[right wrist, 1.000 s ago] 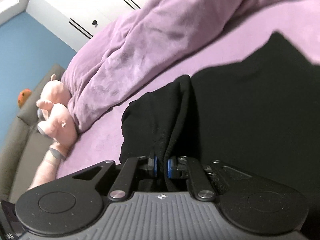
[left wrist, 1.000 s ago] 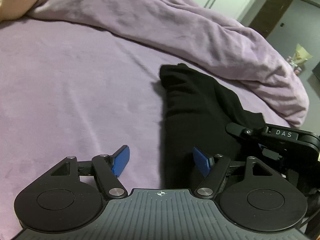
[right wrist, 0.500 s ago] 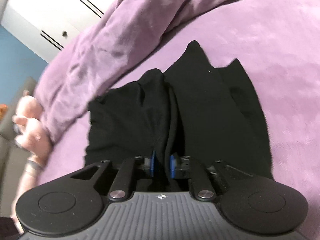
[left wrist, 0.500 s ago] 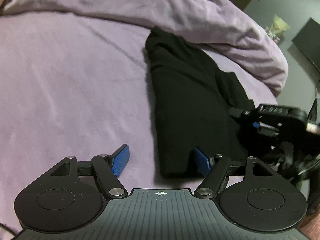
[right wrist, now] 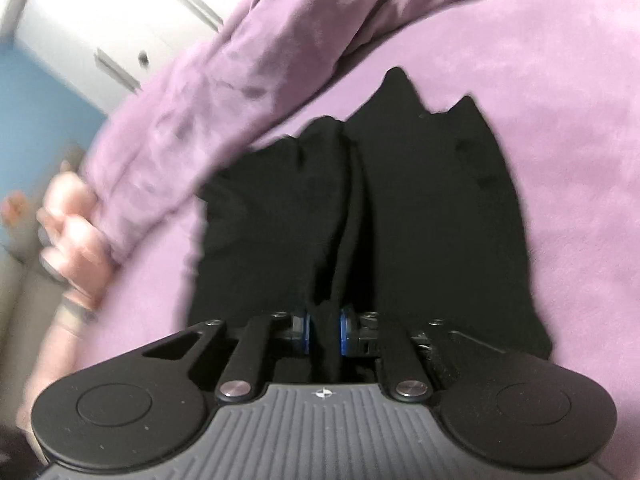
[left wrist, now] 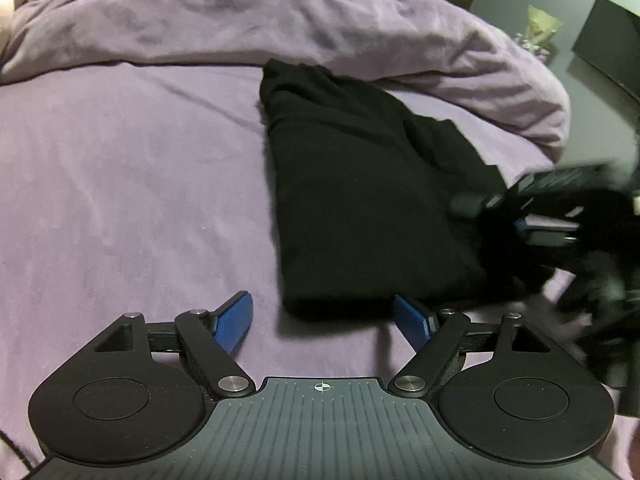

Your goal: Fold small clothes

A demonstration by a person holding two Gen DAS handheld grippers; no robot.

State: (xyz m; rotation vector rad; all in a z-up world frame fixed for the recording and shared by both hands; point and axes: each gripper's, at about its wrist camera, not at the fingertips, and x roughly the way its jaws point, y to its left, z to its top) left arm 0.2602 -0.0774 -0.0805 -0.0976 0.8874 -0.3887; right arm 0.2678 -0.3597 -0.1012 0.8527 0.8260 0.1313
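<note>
In my left wrist view, my left gripper [left wrist: 322, 322] sits wide open at the bottom of the frame, its blue pads [left wrist: 234, 322] spread far apart with nothing between them. It hangs over the purple sheet [left wrist: 120, 200], just short of the near edge of the black garment [left wrist: 360, 200]. That garment lies folded in a long strip running from the centre of the frame up toward the rumpled purple blanket [left wrist: 320, 28] across the top. At the right edge of this frame I see my right gripper [left wrist: 548, 228], blurred, at the garment's right side.

In my right wrist view, the right gripper [right wrist: 323, 332] is pinched down on a raised ridge of the black garment [right wrist: 420, 208]; the cloth fills the narrow gap between the blue pads [right wrist: 305, 330]. The rest of the garment spreads up the middle of the frame over the purple sheet [right wrist: 560, 100]. The blanket [right wrist: 240, 60] crosses the upper left, and a pink plush toy [right wrist: 76, 248] shows blurred at the left edge.
</note>
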